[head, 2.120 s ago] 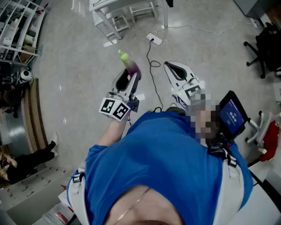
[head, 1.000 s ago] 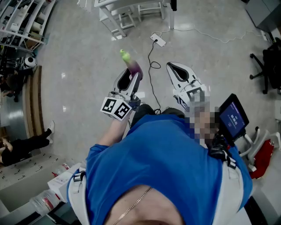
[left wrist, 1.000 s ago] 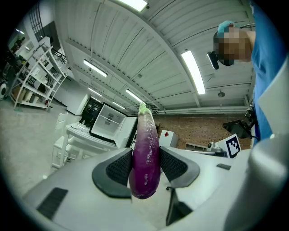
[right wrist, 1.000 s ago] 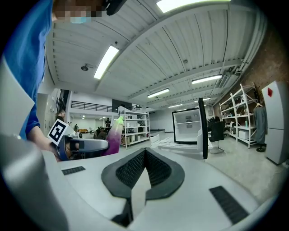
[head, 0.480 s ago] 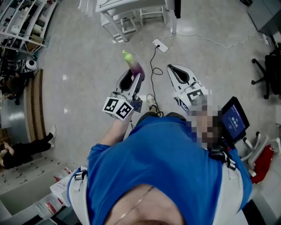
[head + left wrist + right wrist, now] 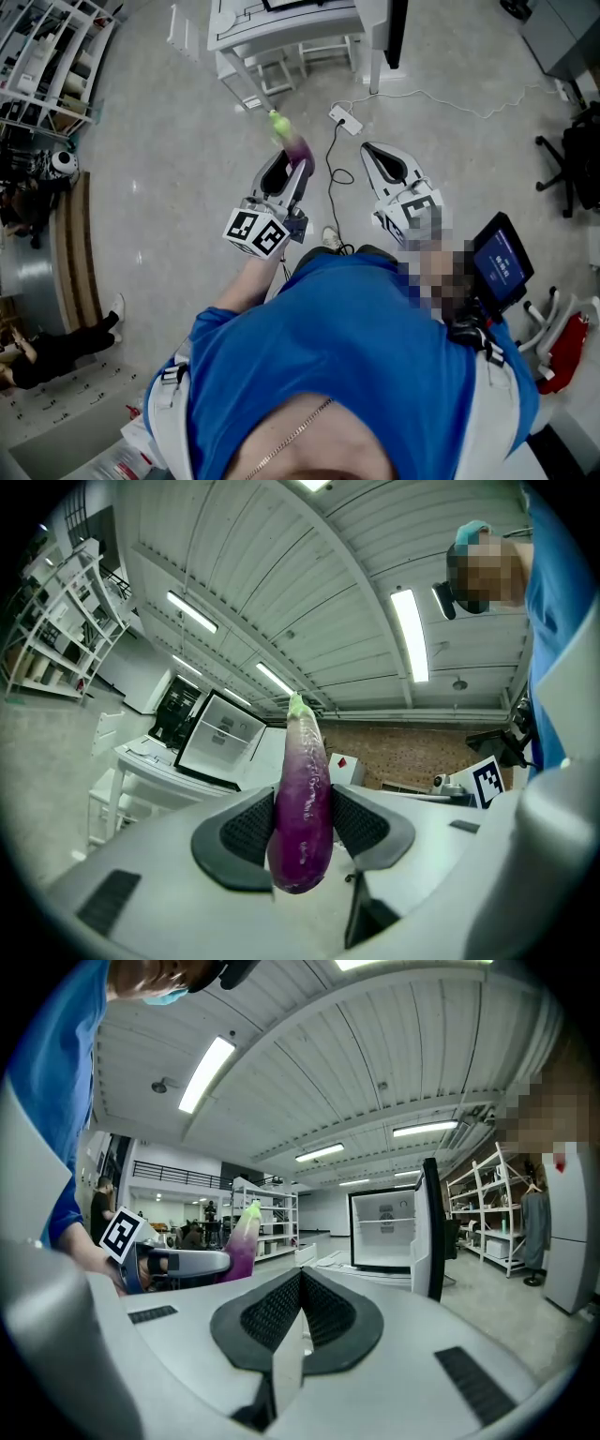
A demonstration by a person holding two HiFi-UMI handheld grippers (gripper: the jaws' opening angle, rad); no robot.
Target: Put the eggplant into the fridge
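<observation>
From where I stand this looks like the carry across to the fridge. The long purple eggplant with the green cap [image 6: 302, 808] is clamped low on its body between the pads of the left claw [image 6: 284, 172], its tip rising up and ahead of the jaws. The right claw [image 6: 302, 1283] is clenched on nothing. The small white fridge with its door swung open [image 6: 384, 1230] sits on a white surface [image 6: 150, 766] ahead. I'd hold that grip steady and dip the tip before entry, since it may catch the top edge or a shelf. The dark door edge [image 6: 431, 1232] crowds the right side. On the floor, a white power strip with its black cable [image 6: 345, 119] lies in the walking path, but there is bare floor to the left.
</observation>
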